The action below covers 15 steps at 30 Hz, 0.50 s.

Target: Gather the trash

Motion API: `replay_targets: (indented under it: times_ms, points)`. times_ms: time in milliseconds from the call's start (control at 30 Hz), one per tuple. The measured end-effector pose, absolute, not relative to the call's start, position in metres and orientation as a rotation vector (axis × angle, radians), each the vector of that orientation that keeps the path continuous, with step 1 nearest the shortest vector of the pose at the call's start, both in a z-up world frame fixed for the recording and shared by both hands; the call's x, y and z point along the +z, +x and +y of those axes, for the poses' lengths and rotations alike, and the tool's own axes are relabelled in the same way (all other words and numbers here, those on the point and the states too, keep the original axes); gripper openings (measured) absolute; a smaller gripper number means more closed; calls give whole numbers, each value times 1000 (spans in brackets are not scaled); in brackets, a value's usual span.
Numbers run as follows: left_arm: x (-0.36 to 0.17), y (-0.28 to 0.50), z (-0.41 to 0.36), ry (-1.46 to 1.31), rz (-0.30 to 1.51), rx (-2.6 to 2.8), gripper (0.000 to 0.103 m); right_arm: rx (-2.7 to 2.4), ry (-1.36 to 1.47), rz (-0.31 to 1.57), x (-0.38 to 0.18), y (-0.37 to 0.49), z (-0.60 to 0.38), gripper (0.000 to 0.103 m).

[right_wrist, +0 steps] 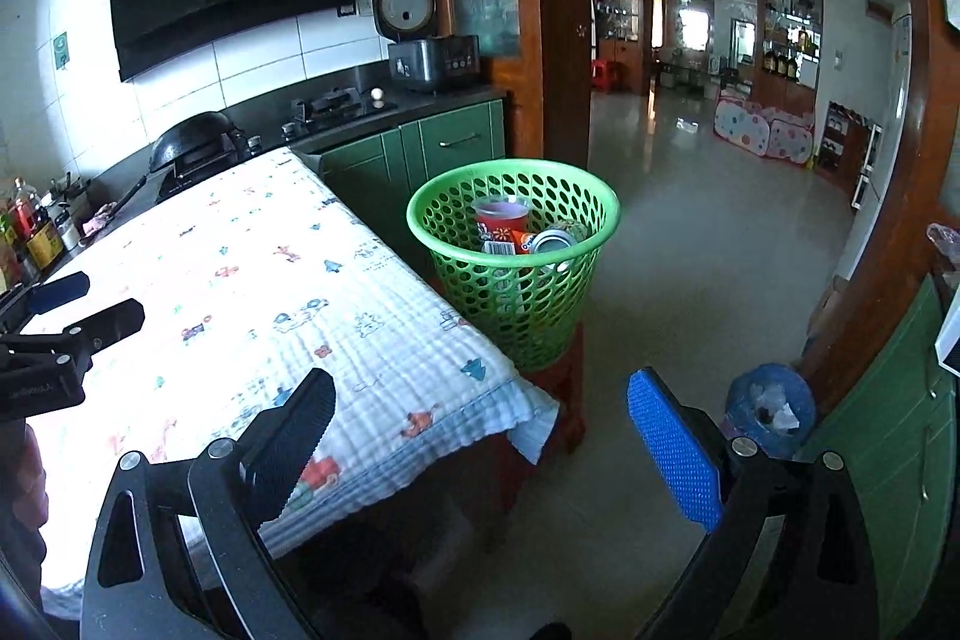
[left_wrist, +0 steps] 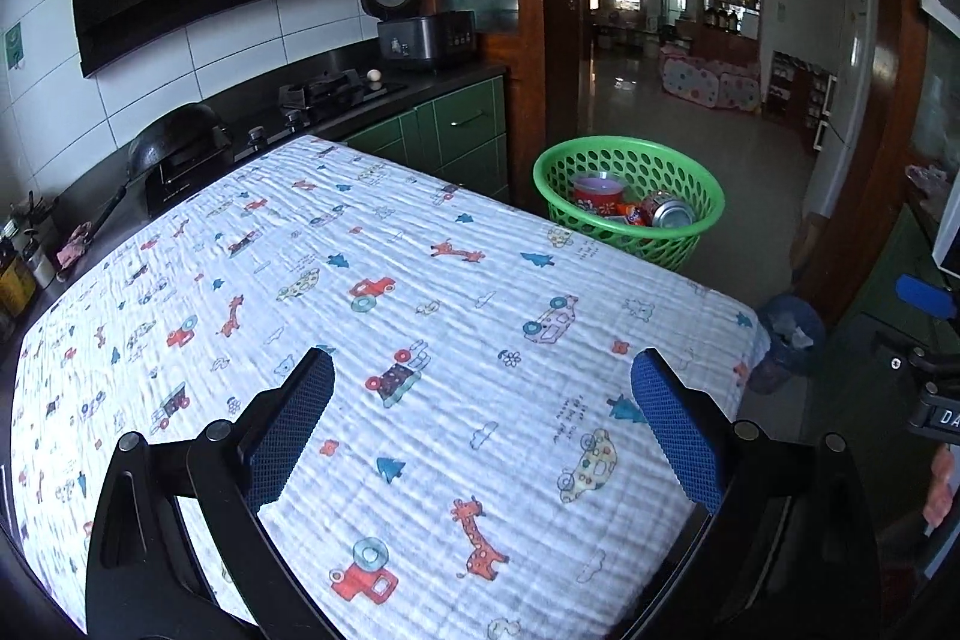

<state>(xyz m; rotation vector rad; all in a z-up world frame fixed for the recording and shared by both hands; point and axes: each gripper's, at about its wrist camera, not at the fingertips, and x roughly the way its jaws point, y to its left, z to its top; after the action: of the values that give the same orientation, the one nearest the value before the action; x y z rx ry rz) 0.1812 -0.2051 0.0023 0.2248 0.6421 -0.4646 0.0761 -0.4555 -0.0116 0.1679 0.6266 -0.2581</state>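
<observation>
Kitchen, table under a patterned cloth (left_wrist: pixel 420 280); green basket (right_wrist: pixel 516 304) on a red stool (right_wrist: pixel 570 376) just past its far corner.
Left claw (left_wrist: pixel 480 400) and right claw (right_wrist: pixel 480 418) both gape wide, holding nothing. Can (right_wrist: pixel 552 241), cup (right_wrist: pixel 501 214) and wrapper lie in the basket, well ahead of both.

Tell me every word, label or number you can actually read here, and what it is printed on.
"DA": white letters on the black mount at the right edge of the left view, cut off by the frame.
Orange can in the green basket: brand label too small to read.
Patterned tablecloth: small printed words, blurred.
Green wall sticker: unreadable.
Cooker panel: unreadable.
</observation>
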Motion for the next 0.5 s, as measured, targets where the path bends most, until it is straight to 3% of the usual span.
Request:
replay_targets:
  times_ms: [500]
  points:
    - [4, 140, -183, 224, 593, -411, 98, -248, 165, 621, -16, 47, -434, 95]
